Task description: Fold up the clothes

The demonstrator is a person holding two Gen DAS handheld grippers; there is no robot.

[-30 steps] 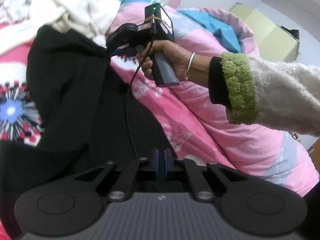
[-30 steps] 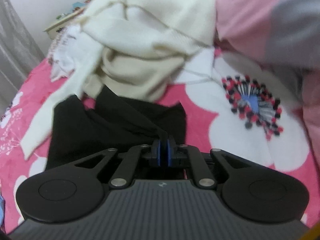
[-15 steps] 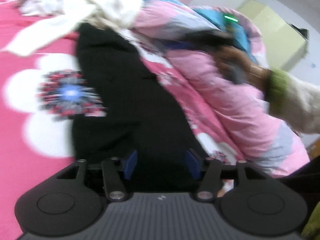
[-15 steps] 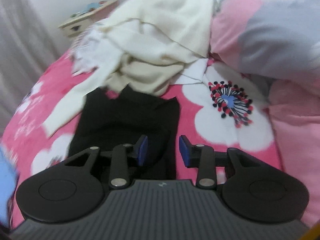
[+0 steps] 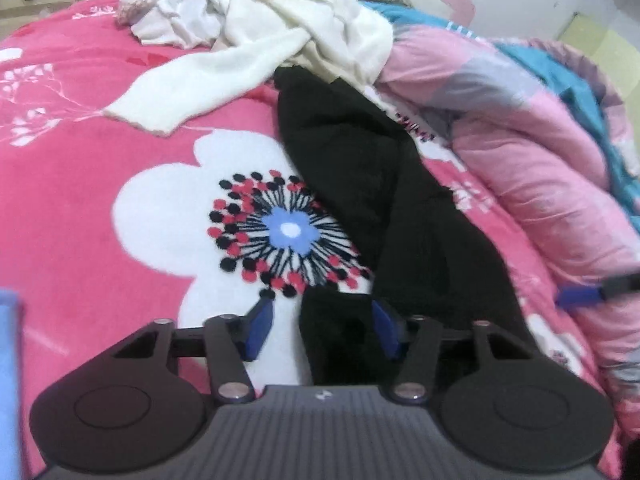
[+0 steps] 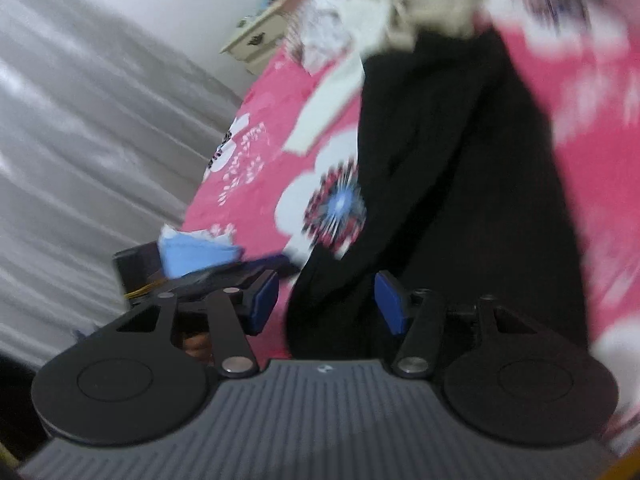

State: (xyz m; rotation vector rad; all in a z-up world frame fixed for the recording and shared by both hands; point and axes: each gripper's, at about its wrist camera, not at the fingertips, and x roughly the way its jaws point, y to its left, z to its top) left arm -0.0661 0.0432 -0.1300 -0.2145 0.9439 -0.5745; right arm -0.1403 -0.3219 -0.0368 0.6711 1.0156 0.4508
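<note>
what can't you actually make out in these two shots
- Left wrist view: near end of the black garment, hidden behind the left hand-held gripper.
- Left wrist view: its far end, under the cream sweater.
- Right wrist view: clothes pile at the top, motion-blurred.
- Right wrist view: blue item, blurred.

text: none readable | labels: none | brands: small pale emblem on ribbed grey housing of left gripper (image 5: 322, 333) and of right gripper (image 6: 326, 301), too small to make out | numbers: none | signs: none | right wrist view blurred
</note>
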